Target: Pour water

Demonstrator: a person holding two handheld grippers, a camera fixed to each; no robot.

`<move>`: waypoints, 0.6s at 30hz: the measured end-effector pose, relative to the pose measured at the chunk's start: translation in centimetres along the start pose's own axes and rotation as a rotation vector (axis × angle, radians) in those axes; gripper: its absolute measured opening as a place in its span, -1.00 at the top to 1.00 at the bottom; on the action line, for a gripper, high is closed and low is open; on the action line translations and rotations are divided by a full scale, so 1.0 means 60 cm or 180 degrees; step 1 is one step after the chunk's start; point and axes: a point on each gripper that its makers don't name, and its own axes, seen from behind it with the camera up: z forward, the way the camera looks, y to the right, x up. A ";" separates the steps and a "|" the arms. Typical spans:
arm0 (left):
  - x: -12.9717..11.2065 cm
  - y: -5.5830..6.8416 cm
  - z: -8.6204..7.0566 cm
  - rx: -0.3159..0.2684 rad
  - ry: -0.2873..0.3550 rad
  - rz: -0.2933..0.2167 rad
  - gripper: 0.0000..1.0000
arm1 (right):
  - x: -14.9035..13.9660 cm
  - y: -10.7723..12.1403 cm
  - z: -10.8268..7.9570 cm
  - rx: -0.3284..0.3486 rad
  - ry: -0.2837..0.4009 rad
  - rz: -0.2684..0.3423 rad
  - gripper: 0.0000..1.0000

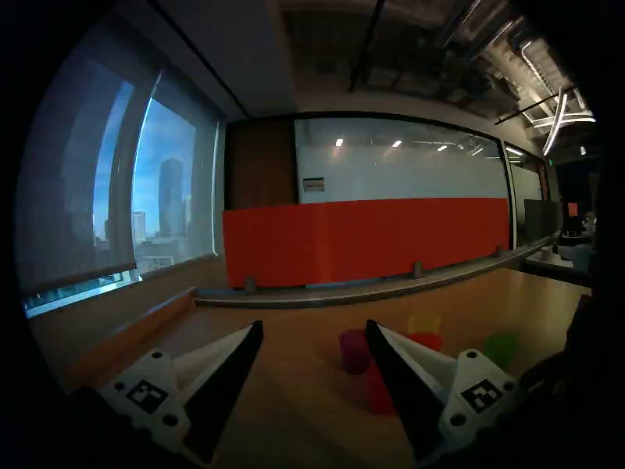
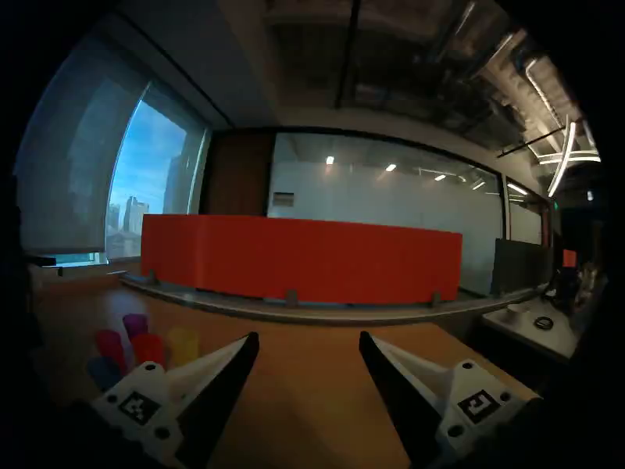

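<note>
Several small coloured cups stand in a cluster on the wooden table (image 1: 305,406). In the left gripper view I see a purple cup (image 1: 355,349), a yellow cup (image 1: 424,322), a green cup (image 1: 500,349) and a red cup (image 1: 380,389) partly behind my right finger. My left gripper (image 1: 312,336) is open, just short of them, with nothing between its fingers. In the right gripper view the cups sit at the far left: purple cup (image 2: 135,324), pink cup (image 2: 109,346), red cup (image 2: 147,348), yellow cup (image 2: 182,345), blue cup (image 2: 102,374). My right gripper (image 2: 307,338) is open and empty, to the right of them.
An orange divider panel (image 1: 367,238) runs along the table's far edge on a grey rail (image 1: 351,291). A big window (image 1: 148,203) is on the left. A side desk (image 2: 531,324) with small items stands at the right.
</note>
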 end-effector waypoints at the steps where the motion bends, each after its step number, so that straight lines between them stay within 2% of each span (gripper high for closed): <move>1: 0.002 0.000 0.001 0.0021 0.0025 0.0000 -0.94 | 0.004 0.002 0.000 -0.0016 0.0024 0.0016 -0.99; 9: 0.006 0.002 0.000 0.0107 0.0122 -0.0061 -0.94 | 0.026 0.009 -0.001 -0.0061 0.0101 0.0121 -0.99; 18: -0.023 0.020 -0.003 0.0109 0.0144 -0.0011 -0.95 | 0.006 0.025 -0.007 -0.0174 -0.0008 0.0098 -0.99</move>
